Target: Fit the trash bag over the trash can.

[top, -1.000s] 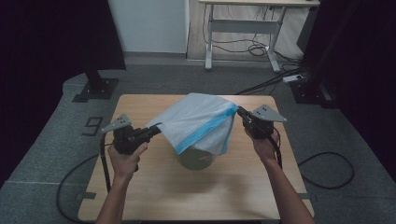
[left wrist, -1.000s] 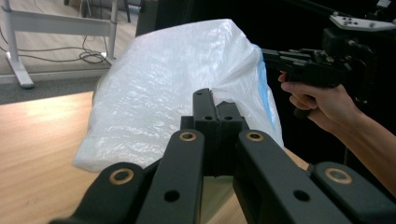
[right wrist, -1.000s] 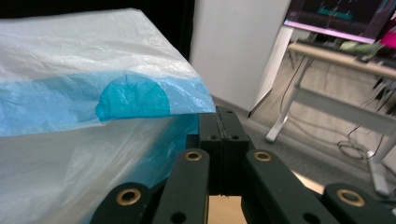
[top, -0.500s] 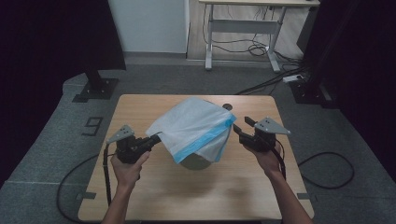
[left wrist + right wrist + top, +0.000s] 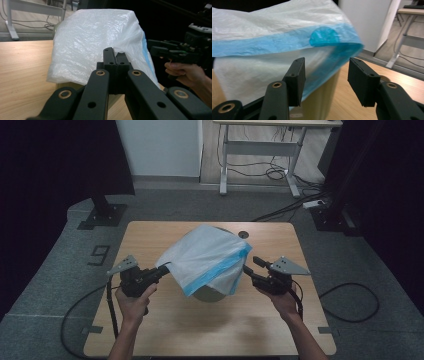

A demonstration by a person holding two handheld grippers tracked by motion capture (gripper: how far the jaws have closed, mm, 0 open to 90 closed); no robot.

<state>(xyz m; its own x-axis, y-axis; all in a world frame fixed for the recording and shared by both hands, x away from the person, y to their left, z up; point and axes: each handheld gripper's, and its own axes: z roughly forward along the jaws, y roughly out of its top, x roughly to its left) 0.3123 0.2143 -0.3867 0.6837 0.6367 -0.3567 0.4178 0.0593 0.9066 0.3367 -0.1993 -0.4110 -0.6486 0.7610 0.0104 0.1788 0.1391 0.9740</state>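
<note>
A white plastic bag with a blue band drapes over a pale bin at the table's middle. My left gripper is shut on the bag's left corner; in the left gripper view its jaws pinch the white film. My right gripper stands open just right of the bag's blue edge, holding nothing. In the right gripper view the blue band hangs above and behind the open jaws, and the bin's wall shows below it.
The wooden table has bare room in front and on both sides of the bin. A small round hole sits near its far edge. A desk frame with cables stands on the floor beyond.
Both grippers have come down and toward the person. The right gripper has let go of the bag's right edge and now stands open beside it. The bag has settled lower over the bin.
</note>
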